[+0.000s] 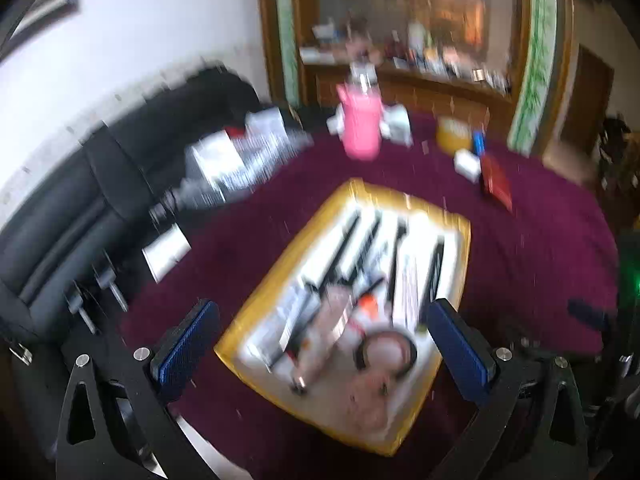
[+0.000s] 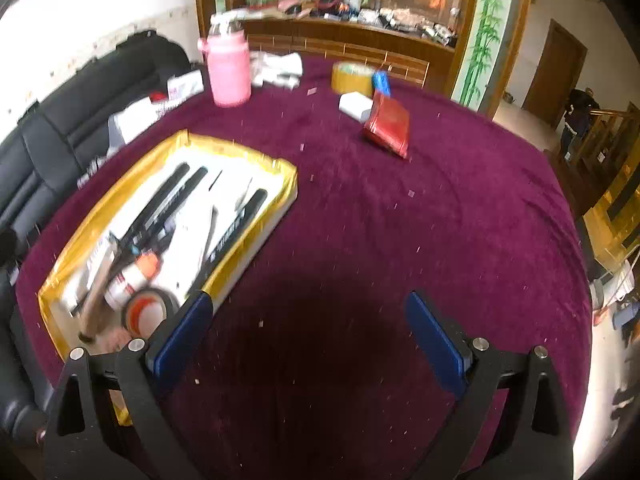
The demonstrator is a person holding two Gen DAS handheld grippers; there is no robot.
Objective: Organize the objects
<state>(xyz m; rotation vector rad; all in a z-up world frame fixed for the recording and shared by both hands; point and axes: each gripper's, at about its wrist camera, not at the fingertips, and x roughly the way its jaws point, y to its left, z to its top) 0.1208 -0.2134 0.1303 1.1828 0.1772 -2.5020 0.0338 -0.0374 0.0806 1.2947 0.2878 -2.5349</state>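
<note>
Sofa, black, runs along the far left edge beyond the table, papers and white boxes piled against it. Table covered in maroon cloth.

Tray next, yellow-rimmed with white inside, sitting on the cloth left of centre. Contents: several long black pens or markers lying roughly parallel along the tray's length, a white bottle with an orange cap, a roll of tape at the near end. Left view is motion-blurred, so finer detail in the tray is unreadable.

Left gripper hangs above the near end of the tray, blue pads spread wide, nothing between them. Tape roll shows between the fingers in that view, but no contact visible.

Right gripper is over bare cloth just right of the tray's near corner, its left finger overlapping the tray rim in view. Pads wide apart, empty.

Far side of table, left to right: pink bottle upright, crumpled white items beside it, yellow tape roll with a small blue object touching its right side, white box, red packet leaning against that box. All well apart from the tray.

Wooden cabinet behind the table, cluttered shelf. Brown door far right.
</note>
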